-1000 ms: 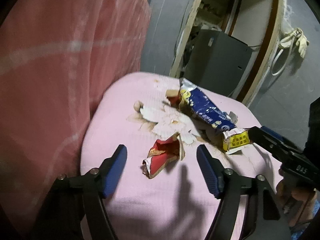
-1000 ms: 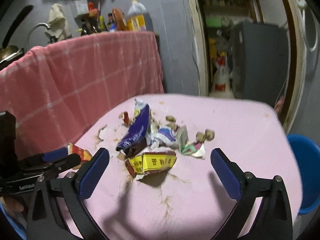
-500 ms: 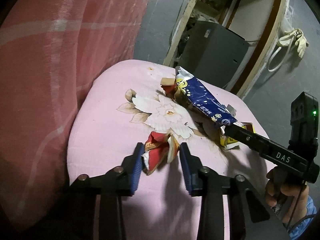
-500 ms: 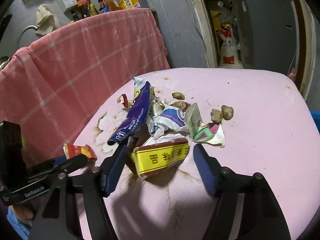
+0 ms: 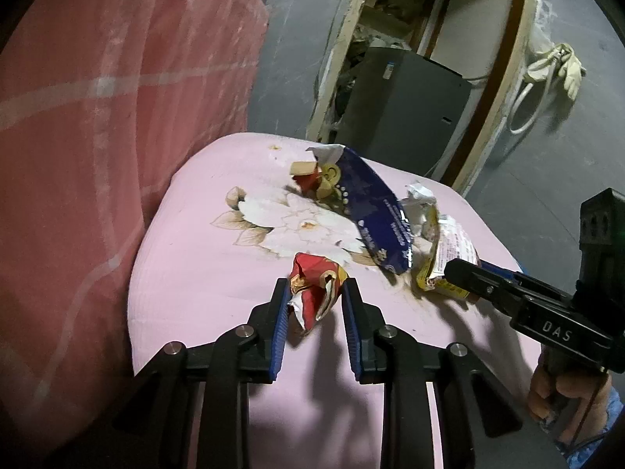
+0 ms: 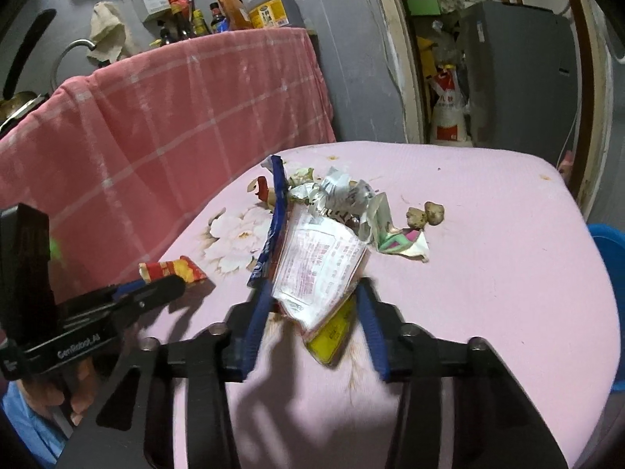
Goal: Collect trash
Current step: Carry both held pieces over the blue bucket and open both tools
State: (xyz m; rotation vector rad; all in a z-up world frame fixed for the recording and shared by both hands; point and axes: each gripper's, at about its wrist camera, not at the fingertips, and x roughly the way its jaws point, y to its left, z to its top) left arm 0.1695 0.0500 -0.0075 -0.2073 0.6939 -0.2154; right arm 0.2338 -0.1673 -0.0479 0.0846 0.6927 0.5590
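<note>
Left tool (image 5: 315, 297): jaws just closing, pressed on red wrapper (image 5: 312, 289) at near left of pink-covered desk (image 5: 203, 258). Right tool (image 6: 312, 305): jaws just closing, clamped on yellow-white packet (image 6: 320, 269) beside blue wrapper (image 5: 375, 211).

The pink cushion (image 6: 488, 273) is left bare along its right edge; its left edge is blocked by the red checked cloth (image 6: 175, 117).

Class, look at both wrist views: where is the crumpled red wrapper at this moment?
The red wrapper sits pinched between the left gripper jaws, on the pink cloth just in front of the printed flower, left of the blue packet.
</note>
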